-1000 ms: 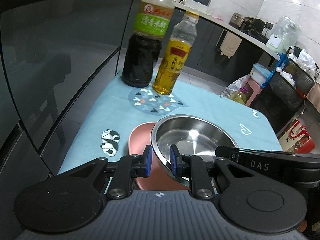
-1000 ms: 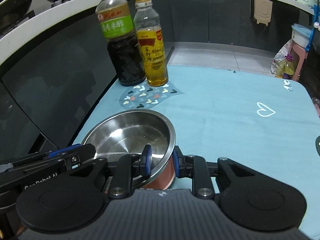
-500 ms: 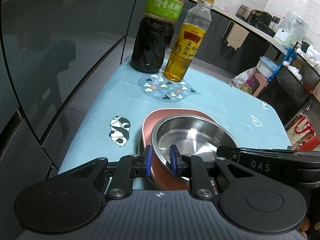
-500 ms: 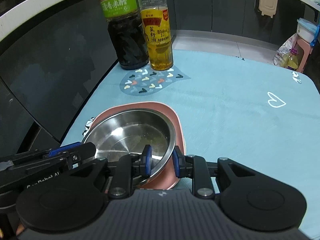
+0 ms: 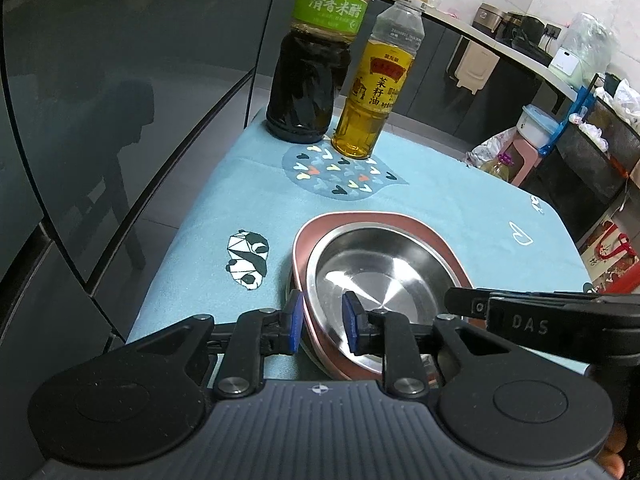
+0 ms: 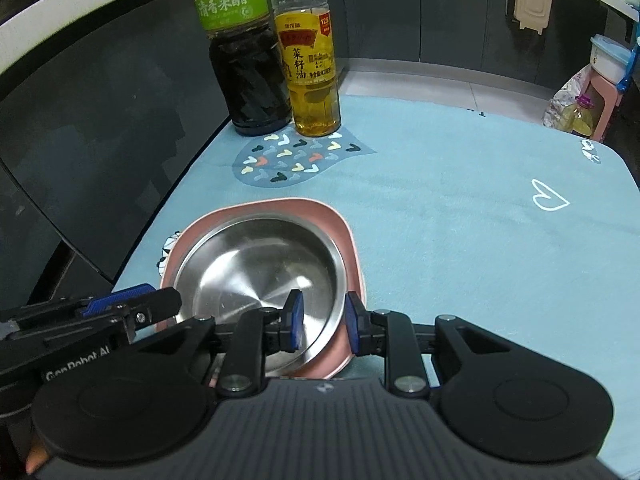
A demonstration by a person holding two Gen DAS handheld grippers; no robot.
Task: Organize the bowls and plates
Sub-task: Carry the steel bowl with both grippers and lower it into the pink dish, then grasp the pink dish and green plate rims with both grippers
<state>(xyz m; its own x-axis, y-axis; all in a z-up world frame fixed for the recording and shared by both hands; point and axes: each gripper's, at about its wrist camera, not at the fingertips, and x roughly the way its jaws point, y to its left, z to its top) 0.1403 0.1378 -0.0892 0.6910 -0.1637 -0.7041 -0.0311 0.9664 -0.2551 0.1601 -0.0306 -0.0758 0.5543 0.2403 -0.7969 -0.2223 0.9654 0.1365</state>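
Steel bowl seated upright, mouth up, nested inside pink plate. No long axis on the round bowl; plate roughly square with rounded corners, lying flat, one rounded corner aimed toward the far edge of the table.

Stack positioned near the left edge of the table, toward the near-left corner, just right of the panda print on the blue cloth.

Left gripper placed at the near-left rim of the stack: blue pads astride the rims of both bowl and plate, one pad outside the plate, the other inside the bowl. Jaws narrow, with a visible gap between each pad and the rims; no clamping seen.

Right gripper placed at the near-right rim: one pad inside the bowl, the other outside the plate edge. Jaws likewise narrow, parted about the two rims, gaps visible on both sides.

Both grippers opposed across the near side of the stack, well apart from each other.

Dark vinegar bottle and yellow oil bottle standing upright, touching or just beside each other, at the far-left corner of the table, well apart from the stack. Heart-pattern patch between bottles and plate.
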